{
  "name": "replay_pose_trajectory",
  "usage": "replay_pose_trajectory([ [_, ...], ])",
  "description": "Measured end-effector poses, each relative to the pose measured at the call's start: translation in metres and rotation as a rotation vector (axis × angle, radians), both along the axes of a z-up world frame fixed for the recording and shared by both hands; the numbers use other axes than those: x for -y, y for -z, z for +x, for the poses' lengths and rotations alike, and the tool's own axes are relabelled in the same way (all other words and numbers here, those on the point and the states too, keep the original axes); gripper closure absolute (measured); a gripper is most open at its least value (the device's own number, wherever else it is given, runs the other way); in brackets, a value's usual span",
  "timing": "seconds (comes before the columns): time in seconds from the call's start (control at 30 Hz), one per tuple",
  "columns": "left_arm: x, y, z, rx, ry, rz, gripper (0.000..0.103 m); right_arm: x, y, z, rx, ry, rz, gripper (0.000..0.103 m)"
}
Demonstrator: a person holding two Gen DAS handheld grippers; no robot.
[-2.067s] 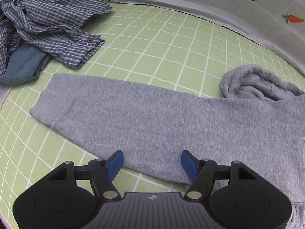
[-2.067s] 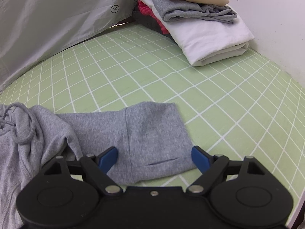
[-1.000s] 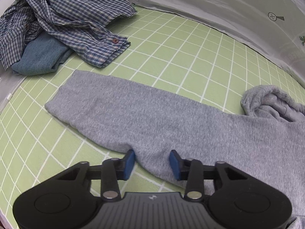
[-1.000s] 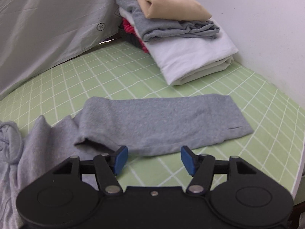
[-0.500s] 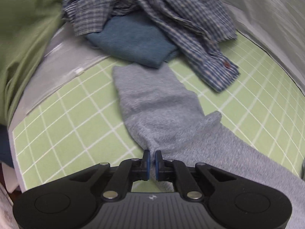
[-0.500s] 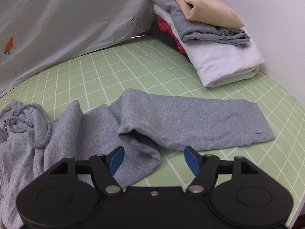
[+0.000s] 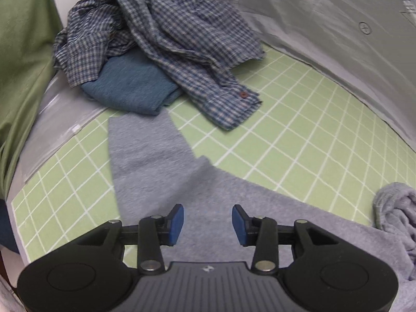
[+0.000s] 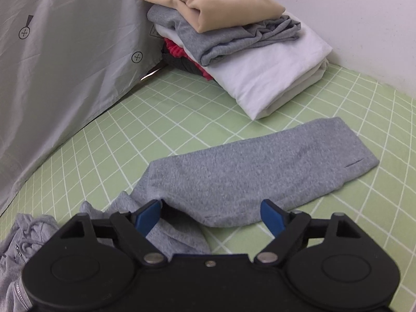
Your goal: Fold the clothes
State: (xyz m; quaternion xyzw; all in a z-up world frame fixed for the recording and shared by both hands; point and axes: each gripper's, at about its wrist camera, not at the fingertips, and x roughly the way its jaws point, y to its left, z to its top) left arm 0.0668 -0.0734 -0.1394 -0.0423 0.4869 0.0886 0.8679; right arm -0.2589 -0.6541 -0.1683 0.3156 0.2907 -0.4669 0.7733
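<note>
Grey hoodie, body cut off behind left gripper.

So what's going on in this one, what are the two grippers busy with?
A person with a gripper in each hand is folding a grey hoodie spread on a green checked mat. The left gripper has just been opening, and nothing is pinched; the left sleeve lies below it. The right gripper has also been opening, over the right sleeve, not gripping. A plaid shirt waits unfolded; a folded stack sits in the far corner.
</note>
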Motion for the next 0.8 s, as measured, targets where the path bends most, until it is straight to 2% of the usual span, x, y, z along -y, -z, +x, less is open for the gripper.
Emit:
replay_pose_trajectory([
  [0.07, 0.019, 0.000, 0.001, 0.006, 0.059, -0.012, 0.052, 0.003, 0.007, 0.006, -0.022, -0.010, 0.002, 0.018],
  [0.2, 0.048, 0.015, -0.001, -0.049, 0.134, -0.010, 0.052, 0.013, 0.013, 0.010, -0.071, -0.003, 0.006, 0.022],
  [0.27, 0.059, 0.023, -0.003, -0.081, 0.163, -0.011, 0.051, 0.015, 0.005, 0.001, -0.006, 0.007, 0.006, 0.023],
  [0.33, 0.068, 0.031, -0.006, -0.115, 0.194, -0.010, 0.042, 0.016, -0.003, -0.006, 0.051, 0.015, -0.001, 0.020],
  [0.43, 0.082, 0.043, -0.011, -0.150, 0.255, -0.015, 0.037, 0.016, -0.008, -0.003, 0.030, 0.025, -0.015, 0.019],
  [0.57, 0.087, 0.043, -0.013, -0.136, 0.254, 0.054, 0.028, 0.011, -0.024, -0.001, 0.055, 0.046, -0.058, 0.019],
  [0.63, 0.084, 0.046, -0.011, -0.146, 0.225, 0.074, 0.008, 0.009, -0.031, 0.006, 0.038, 0.020, -0.073, 0.018],
  [0.7, 0.076, 0.050, -0.009, -0.160, 0.182, 0.050, 0.001, 0.009, -0.031, 0.014, -0.011, -0.008, -0.114, 0.017],
  [0.8, 0.065, 0.053, -0.009, -0.173, 0.137, -0.015, 0.000, 0.015, -0.034, 0.011, -0.019, 0.030, -0.137, 0.017],
])
